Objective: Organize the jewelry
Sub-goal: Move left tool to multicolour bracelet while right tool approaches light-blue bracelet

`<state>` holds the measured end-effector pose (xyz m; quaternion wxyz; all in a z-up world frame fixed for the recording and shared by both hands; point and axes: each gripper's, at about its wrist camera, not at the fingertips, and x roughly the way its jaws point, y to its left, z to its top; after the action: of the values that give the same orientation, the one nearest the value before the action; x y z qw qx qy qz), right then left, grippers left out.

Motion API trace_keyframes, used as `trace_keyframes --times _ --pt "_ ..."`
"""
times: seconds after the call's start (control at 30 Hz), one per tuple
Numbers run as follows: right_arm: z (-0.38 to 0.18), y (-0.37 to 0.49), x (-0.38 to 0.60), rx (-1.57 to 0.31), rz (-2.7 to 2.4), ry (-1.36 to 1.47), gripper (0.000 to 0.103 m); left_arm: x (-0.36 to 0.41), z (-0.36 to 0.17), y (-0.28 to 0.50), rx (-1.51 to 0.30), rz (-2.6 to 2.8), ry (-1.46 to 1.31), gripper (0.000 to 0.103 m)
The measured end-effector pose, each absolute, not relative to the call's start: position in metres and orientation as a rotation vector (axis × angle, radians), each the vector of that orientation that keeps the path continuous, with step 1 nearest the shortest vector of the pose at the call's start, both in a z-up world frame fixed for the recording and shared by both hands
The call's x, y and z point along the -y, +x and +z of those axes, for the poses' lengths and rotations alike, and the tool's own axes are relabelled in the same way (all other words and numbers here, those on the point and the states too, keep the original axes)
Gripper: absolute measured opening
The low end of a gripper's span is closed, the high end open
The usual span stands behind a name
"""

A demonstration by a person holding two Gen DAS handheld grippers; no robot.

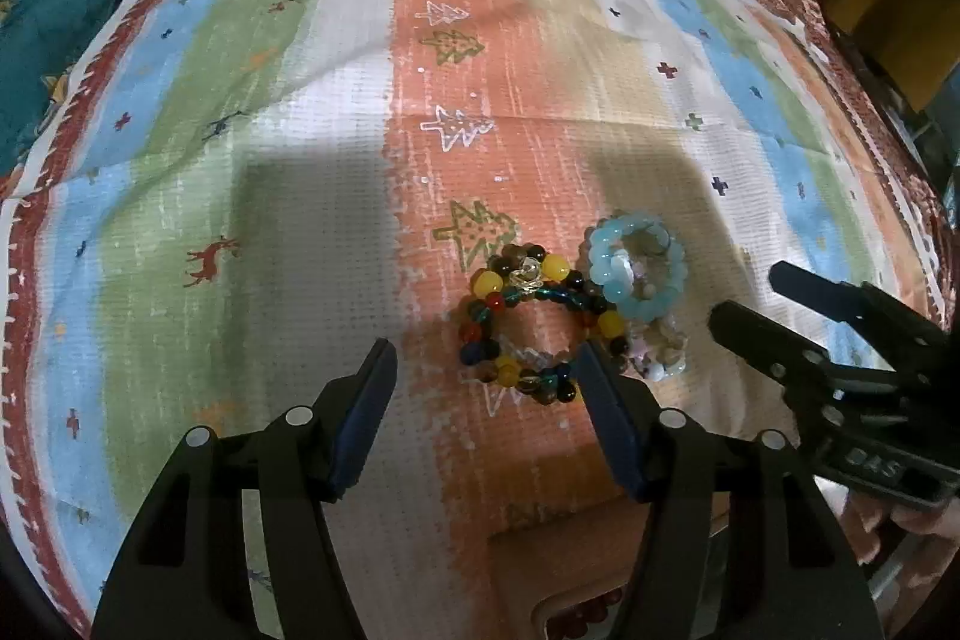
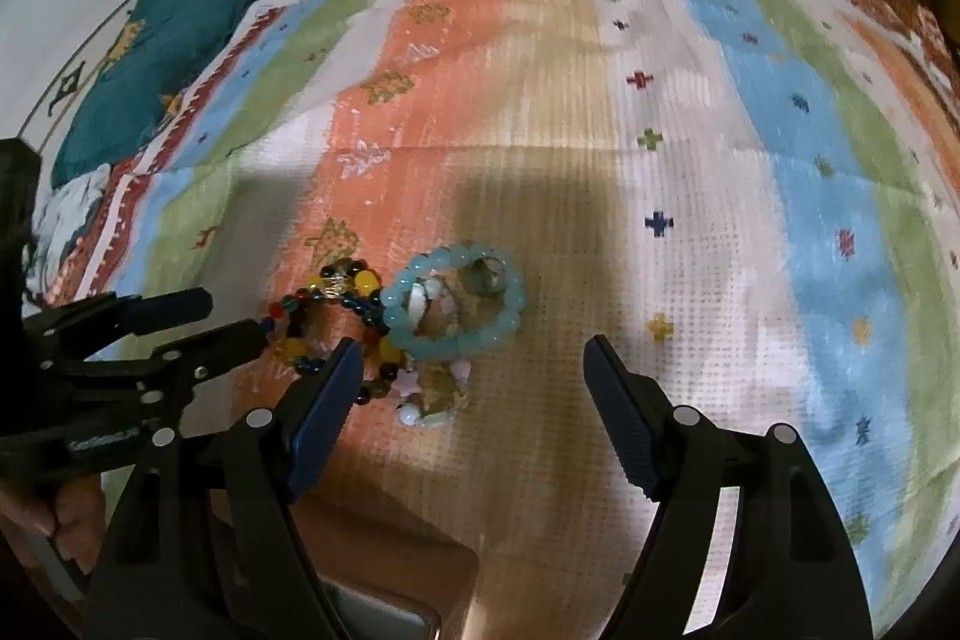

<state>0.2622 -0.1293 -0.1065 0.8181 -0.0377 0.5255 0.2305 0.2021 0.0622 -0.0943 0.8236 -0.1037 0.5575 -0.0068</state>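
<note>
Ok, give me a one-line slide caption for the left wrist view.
Open left tongs over a multicolored bead bracelet beside a light blue bracelet on a striped cloth.

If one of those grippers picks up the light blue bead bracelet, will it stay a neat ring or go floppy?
The light blue bracelet looks strung from separate round beads, so it would probably sag into an oval rather than hold stiff. The beads look smooth and glossy, so it may slip between the pads. It lies against the multicolored bracelet and may drag it along.
</note>
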Motion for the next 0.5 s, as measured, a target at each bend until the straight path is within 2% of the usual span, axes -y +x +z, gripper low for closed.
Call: trace_keyframes --times 0.23,0.3,0.5 --pt "-0.122 0.275 0.131 -1.162 0.454 -0.061 0.075 -0.063 -0.103 0.207 -1.211 -0.012 -0.223 0.06" --pt "-0.125 0.278 0.13 -1.167 0.45 -0.064 0.069 -0.062 -0.105 0.208 -1.218 -0.018 -0.221 0.058" --pt "-0.132 0.284 0.125 -1.179 0.438 -0.076 0.068 -0.06 -0.109 0.209 -1.231 -0.026 -0.208 0.055"
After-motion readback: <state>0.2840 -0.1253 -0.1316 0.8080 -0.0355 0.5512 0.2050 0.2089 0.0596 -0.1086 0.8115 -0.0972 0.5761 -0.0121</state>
